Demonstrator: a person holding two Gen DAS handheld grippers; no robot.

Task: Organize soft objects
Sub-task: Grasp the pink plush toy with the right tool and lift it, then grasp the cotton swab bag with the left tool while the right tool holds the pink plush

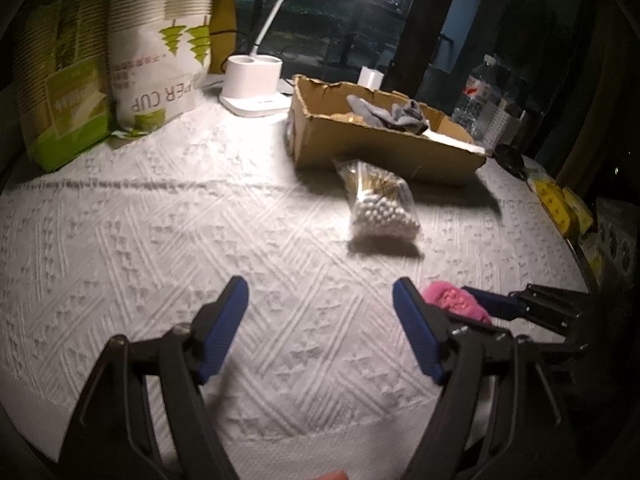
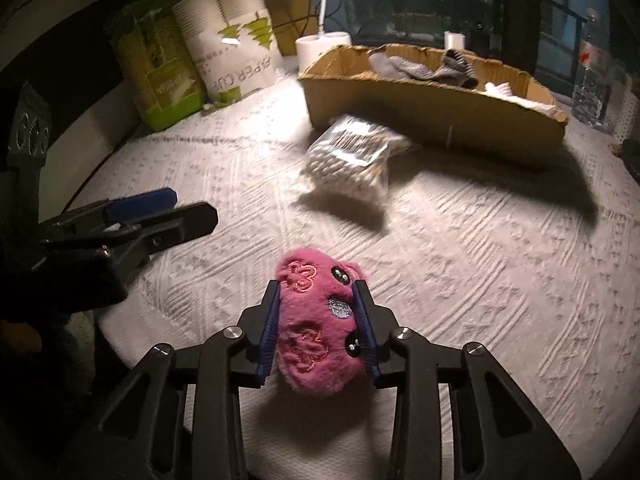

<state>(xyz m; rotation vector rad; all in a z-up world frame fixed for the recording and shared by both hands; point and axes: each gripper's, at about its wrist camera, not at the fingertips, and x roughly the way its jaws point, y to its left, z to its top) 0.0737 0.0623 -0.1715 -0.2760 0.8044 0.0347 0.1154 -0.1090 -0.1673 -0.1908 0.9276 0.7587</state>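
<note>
My right gripper (image 2: 318, 316) is shut on a pink plush toy (image 2: 316, 328) with button eyes, held just above the white textured cloth. The toy also shows in the left wrist view (image 1: 454, 300), just right of my left gripper (image 1: 320, 300), which is open and empty over the cloth. A cardboard box (image 1: 384, 148) stands at the back with grey socks (image 1: 394, 114) and white cloth inside; it also shows in the right wrist view (image 2: 436, 108). A clear bag of small white balls (image 1: 380, 204) lies in front of the box.
Packs of paper cups (image 1: 160, 52) stand at the back left. A white lamp base (image 1: 252, 88) sits beside the box. Water bottles (image 1: 484, 84) and yellow items (image 1: 556, 204) are at the right edge.
</note>
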